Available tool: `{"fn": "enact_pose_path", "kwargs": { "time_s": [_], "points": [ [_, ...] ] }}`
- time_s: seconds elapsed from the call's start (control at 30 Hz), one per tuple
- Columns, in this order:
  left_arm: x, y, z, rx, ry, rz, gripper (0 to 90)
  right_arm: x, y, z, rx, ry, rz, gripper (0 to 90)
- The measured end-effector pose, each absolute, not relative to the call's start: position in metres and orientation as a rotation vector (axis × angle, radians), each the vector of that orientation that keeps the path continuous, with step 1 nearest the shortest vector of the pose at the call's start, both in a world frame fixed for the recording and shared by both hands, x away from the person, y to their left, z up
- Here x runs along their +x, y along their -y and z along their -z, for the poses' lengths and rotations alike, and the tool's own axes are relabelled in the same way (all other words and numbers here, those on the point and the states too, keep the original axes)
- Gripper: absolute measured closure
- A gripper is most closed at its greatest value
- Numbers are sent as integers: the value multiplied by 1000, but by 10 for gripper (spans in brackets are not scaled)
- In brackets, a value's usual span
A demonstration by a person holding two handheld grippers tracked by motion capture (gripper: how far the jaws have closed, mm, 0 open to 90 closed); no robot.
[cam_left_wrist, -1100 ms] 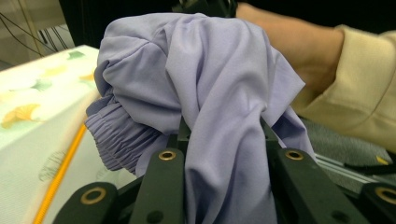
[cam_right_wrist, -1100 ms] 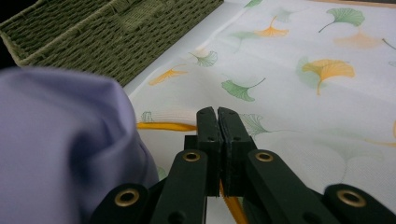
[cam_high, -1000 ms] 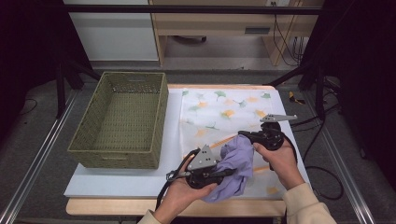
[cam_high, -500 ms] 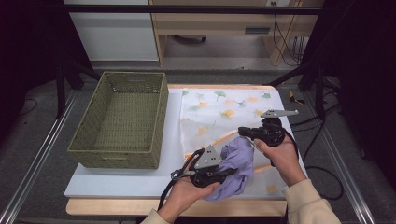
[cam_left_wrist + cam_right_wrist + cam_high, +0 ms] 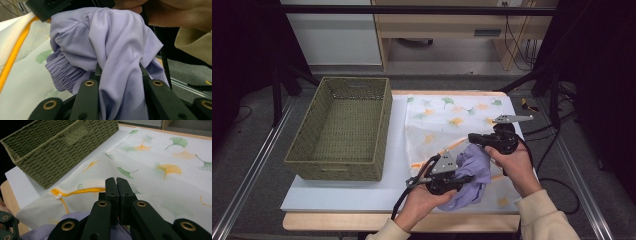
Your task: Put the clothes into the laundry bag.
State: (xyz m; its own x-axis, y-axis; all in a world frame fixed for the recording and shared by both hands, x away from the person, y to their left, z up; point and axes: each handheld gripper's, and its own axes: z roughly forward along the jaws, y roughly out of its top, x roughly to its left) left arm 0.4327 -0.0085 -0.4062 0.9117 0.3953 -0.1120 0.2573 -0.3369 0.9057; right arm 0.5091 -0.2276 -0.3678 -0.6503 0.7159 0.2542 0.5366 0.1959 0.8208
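**Item: lilac garment, going into a zippered laundry bag**

I am holding the lilac garment (image 5: 472, 172) bunched over the near right part of the ginkgo-print mesh bag (image 5: 447, 117), beside the green wicker basket (image 5: 339, 127). I am judging it light, soft and limp, likely to sag and slip; the gathered elastic hem looks like the surest place to grip.

Left gripper (image 5: 462, 179): I am pointing it level toward the right, jaws partly closed and clamping a thick fold of the garment (image 5: 117, 75).

Right gripper (image 5: 116, 185): I am keeping its jaws fully together, pinching thin fabric near the bag's orange zipper (image 5: 82, 190); I cannot tell whether garment or bag. My hand is gripping it from behind.
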Motion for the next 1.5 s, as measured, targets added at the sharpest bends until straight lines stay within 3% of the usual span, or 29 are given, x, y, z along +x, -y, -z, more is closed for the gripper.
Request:
{"fn": "enact_pose_path", "kwargs": {
  "time_s": [0.73,1.17,1.5],
  "points": [
    [453,1,428,1995,-606,-218,715,506,231,361,1194,-2267,-1432,887],
    [463,15,430,1900,-681,-182,712,503,226,358,1173,-2280,-1430,887],
    [476,22,441,1895,-723,-310,705,503,223,359,1173,-2280,-1422,887]
  ]
}}
